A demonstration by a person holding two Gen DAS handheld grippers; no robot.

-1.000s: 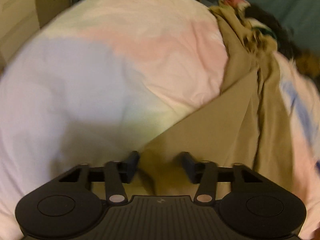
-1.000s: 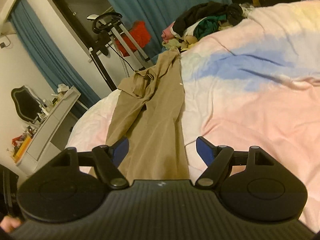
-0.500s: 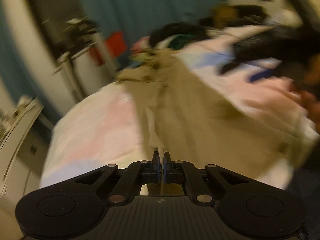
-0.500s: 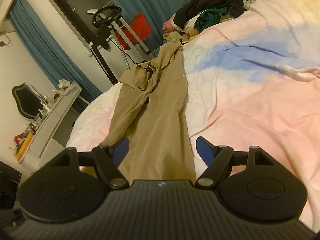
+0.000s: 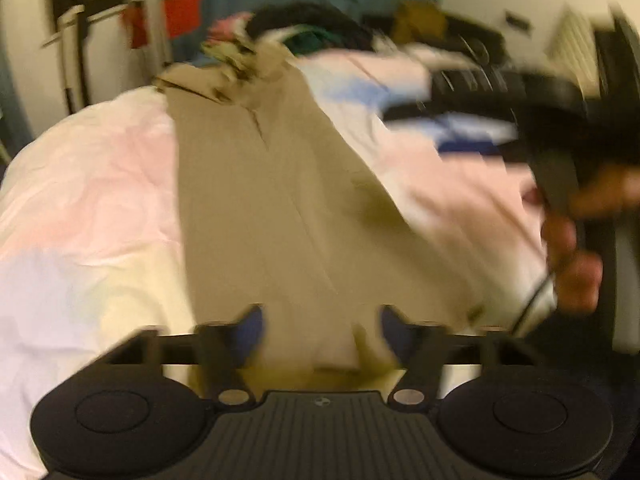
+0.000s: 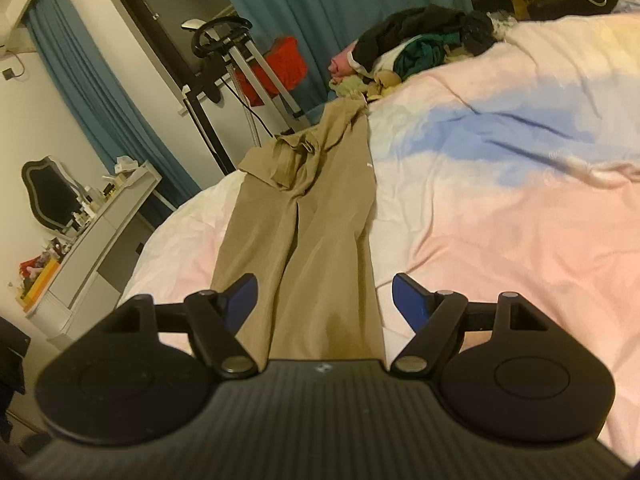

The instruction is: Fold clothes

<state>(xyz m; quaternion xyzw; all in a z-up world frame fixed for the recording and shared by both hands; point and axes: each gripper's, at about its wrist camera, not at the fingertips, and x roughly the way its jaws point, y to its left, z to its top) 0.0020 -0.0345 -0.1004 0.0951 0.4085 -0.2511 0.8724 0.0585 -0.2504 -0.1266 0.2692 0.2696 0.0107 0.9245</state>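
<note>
Right wrist view: tan trousers point(image 6: 320, 216) lie lengthwise on the pastel duvet point(image 6: 500, 184); clothes pile point(image 6: 420, 48) far, dresser point(image 6: 92, 248) left. Right gripper point(image 6: 325, 300) and left gripper point(image 5: 320, 326) are both released.

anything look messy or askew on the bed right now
The tan trousers lie lengthwise, but their far end is bunched and folded over. Behind them, a heap of clothes sits unfolded on the bed.
</note>
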